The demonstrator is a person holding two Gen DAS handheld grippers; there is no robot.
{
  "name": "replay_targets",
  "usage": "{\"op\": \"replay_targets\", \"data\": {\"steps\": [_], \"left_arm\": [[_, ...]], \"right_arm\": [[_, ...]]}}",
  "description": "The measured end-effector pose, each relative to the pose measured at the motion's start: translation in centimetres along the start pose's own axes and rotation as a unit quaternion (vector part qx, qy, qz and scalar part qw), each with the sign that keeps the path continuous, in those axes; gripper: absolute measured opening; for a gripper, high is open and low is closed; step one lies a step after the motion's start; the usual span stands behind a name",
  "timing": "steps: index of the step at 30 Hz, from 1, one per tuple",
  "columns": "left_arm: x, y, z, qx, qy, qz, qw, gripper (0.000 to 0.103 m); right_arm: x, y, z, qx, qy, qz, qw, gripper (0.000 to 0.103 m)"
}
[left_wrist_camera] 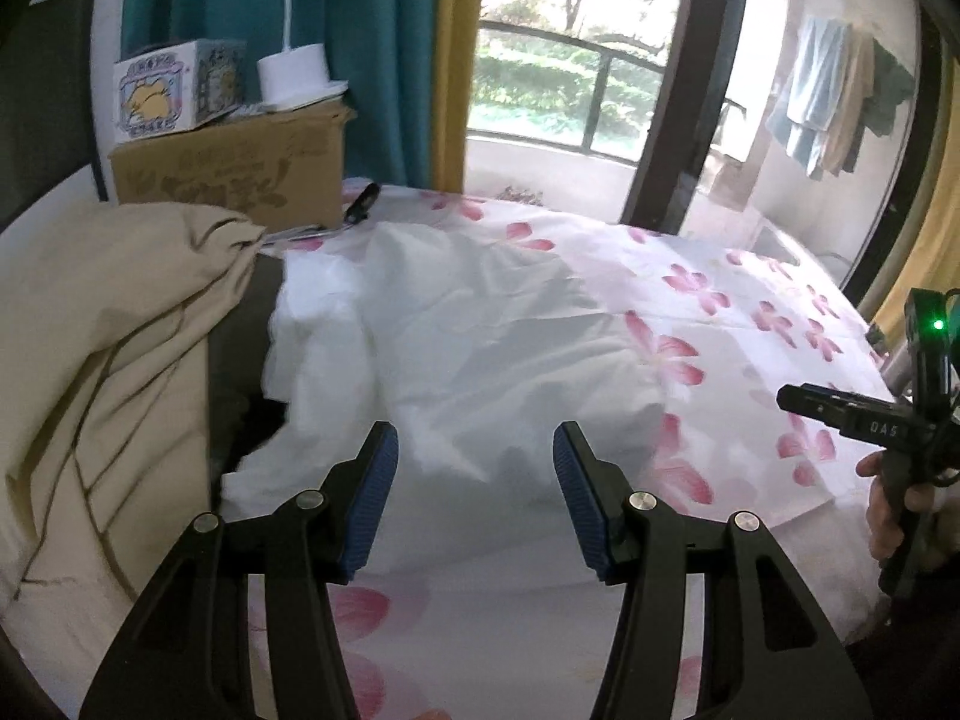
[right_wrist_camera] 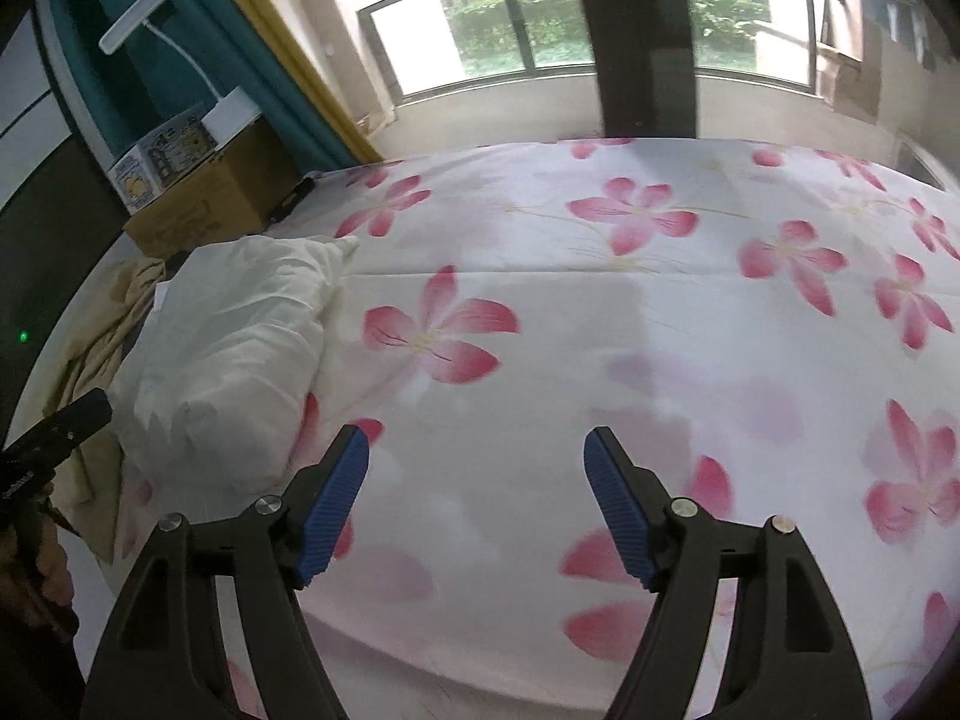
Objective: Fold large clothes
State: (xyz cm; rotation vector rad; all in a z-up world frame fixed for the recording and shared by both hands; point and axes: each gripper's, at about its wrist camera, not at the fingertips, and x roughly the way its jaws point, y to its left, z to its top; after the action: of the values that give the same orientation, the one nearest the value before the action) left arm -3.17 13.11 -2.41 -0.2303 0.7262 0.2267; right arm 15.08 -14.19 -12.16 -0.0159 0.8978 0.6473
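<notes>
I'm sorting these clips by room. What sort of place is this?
Most likely a bedroom: a bed under a floral sheet, a pillow on it, curtains beside a window facing greenery.

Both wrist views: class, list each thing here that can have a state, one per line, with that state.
Left gripper: open, nothing between its fingers.
Right gripper: open, nothing between its fingers.
White garment: bunched and crumpled on the bed, not laid flat.
Beige cloth: heaped in folds beside the white garment.
Floral sheet: spread flat, faint crease lines.
Teal curtain: drawn aside from the window.
Cardboard box: closed, things on top.
</notes>
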Motion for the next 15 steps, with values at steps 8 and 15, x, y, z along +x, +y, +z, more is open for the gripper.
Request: {"op": "replay_targets", "data": {"steps": [8, 15], "left_arm": [[-0.5, -2.9, 0.2, -0.001, -0.027, -0.024, 0.9993, 0.072], [-0.7, -5.7, 0.7, 0.019, -0.042, -0.029, 0.9985, 0.077]], "right_arm": [[-3.5, -2.6, -1.2, 0.016, -0.023, -0.029, 0.999, 0.08], [-6.6, -4.9, -2.0, 0.034, -0.049, -0.052, 0.997, 0.085]]}}
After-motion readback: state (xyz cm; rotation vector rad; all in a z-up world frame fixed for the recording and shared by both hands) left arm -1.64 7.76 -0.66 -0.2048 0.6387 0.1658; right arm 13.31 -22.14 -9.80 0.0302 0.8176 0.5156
